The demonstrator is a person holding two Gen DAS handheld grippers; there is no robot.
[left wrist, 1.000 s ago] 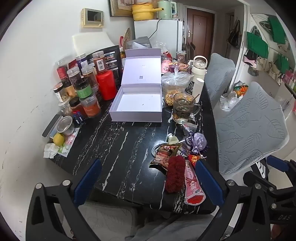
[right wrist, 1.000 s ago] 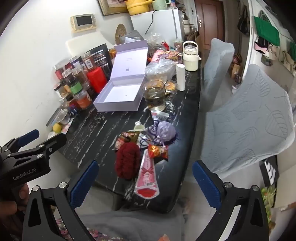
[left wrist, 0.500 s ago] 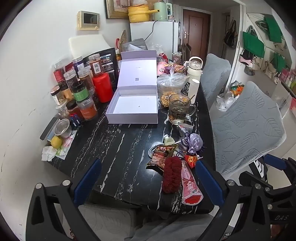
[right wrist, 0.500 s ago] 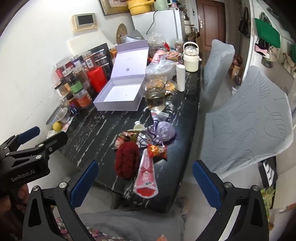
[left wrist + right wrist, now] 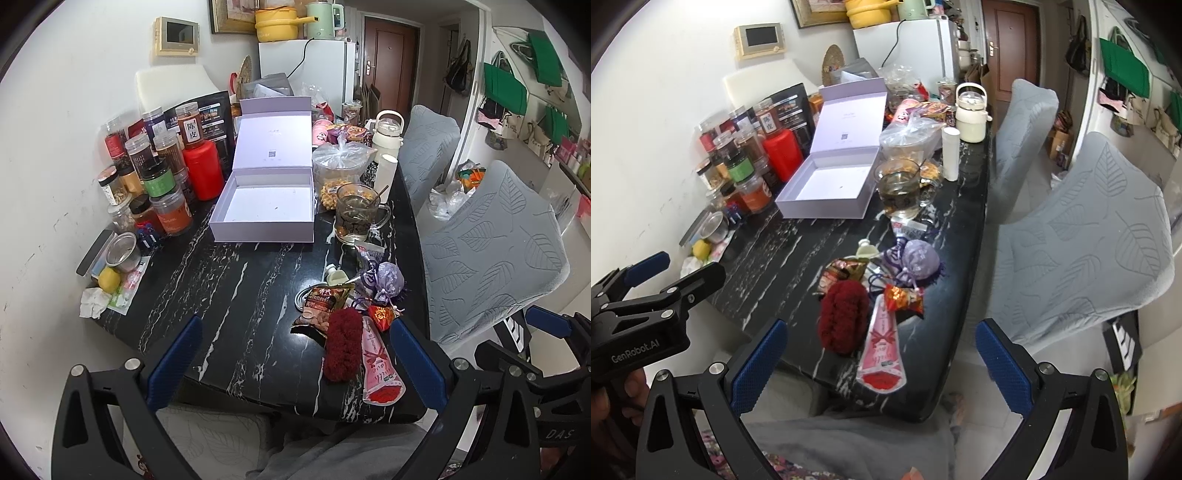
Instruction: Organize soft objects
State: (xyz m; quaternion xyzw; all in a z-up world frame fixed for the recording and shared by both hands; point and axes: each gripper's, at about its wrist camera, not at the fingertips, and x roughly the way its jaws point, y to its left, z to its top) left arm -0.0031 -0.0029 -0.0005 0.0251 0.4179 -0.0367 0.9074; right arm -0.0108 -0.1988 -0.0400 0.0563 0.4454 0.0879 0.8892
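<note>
Dark red fluffy piece (image 5: 342, 347) lies flat on the black marbled worktop (image 5: 236, 295), ahead of the left gripper (image 5: 295, 365) and nearer its right-hand jaw; in the right wrist view it sits just beyond that tool's left-hand jaw. Pink pouch (image 5: 380, 373) touches its right flank; a snack packet (image 5: 325, 302) lies just beyond it, with a small red sachet (image 5: 382, 315) and lilac drawstring bag (image 5: 386, 278) beyond that, all clustered near the worktop's near right edge. Open lilac box (image 5: 266, 203) stands well beyond the jaws, empty, lid propped upright; probably the intended receptacle for the soft items. Glass mug (image 5: 356, 216) to its right, jars (image 5: 155, 177) to its left. Left gripper: jaws spread wide, nothing between them. Right gripper (image 5: 879, 369): jaws likewise spread, empty, held short of the worktop's edge. Judgement: no item grasped yet; fluffy piece is the nearest candidate.
</note>
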